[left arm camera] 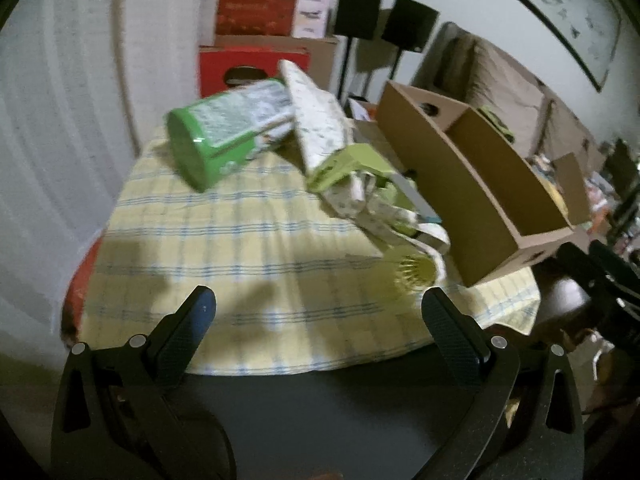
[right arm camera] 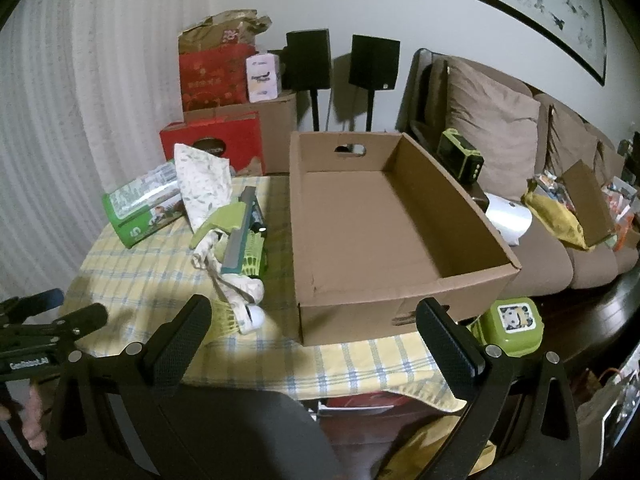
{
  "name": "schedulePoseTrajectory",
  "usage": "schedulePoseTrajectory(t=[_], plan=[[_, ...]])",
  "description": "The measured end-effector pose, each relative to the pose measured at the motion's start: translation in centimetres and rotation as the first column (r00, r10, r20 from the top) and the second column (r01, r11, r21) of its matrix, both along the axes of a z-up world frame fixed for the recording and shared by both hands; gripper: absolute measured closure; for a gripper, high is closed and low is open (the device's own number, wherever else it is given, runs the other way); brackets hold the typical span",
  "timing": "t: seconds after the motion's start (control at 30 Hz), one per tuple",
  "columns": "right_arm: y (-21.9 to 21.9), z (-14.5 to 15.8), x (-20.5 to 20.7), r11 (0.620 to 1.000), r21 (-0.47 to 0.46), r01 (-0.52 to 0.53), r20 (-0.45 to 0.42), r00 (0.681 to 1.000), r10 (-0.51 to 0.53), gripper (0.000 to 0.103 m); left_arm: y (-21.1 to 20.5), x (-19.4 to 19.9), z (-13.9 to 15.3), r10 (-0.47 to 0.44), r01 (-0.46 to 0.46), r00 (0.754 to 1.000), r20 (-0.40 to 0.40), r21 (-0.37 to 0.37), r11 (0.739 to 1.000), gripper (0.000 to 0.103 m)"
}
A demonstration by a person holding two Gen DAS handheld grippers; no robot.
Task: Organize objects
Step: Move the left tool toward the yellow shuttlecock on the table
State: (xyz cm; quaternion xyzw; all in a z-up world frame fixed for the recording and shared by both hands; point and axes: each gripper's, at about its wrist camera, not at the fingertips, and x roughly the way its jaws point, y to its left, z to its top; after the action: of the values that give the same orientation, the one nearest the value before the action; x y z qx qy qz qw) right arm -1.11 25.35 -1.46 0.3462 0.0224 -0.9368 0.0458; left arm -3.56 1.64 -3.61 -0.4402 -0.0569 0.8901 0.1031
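We see the box (right arm camera: 360, 216) on the checked cloth (right arm camera: 132, 280), at 12 o'clock from the right gripper (right arm camera: 314, 322), well apart from it. Can (left arm camera: 224, 136) lies on its side at 11 o'clock from the left gripper (left arm camera: 318, 312), touching the patterned bag (left arm camera: 320, 128). Squeegee (right arm camera: 240, 232) rests on the pile just left of the box. Green tub (right arm camera: 510, 324) sits at the box's near right corner. Both grippers spread wide, holding nothing.
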Motion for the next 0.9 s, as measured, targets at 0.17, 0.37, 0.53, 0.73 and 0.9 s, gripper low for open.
schedulePoseTrajectory(t=[0.17,0.37,0.53,0.73,0.9], plan=[[0.0,-0.2,-0.1,1.000,0.001,-0.017,0.002,1.000,0.017,0.000,2.1,-1.4,-1.1,-0.077,0.076,0.997,0.030,0.032,0.997,0.005],[1.2,-0.4,-0.1,1.000,-0.010,-0.005,-0.003,1.000,0.005,0.001,4.3,-2.9,-2.5,-0.152,0.150,0.987,0.050,0.041,0.988,0.008],[2.0,-0.8,-0.3,1.000,-0.021,0.003,0.006,1.000,-0.003,0.001,6.2,-3.7,-3.9,-0.216,0.213,0.973,0.080,0.045,0.976,0.024],[2.3,-1.1,-0.3,1.000,-0.021,-0.002,0.017,1.000,0.002,0.001,7.6,-4.3,-5.4,-0.267,0.262,0.956,0.122,0.059,0.963,0.078],[2.5,-1.2,-0.3,1.000,-0.022,-0.003,0.019,1.000,0.003,0.001,7.6,-4.2,-5.7,-0.305,0.291,0.943,0.131,0.113,0.950,0.099]])
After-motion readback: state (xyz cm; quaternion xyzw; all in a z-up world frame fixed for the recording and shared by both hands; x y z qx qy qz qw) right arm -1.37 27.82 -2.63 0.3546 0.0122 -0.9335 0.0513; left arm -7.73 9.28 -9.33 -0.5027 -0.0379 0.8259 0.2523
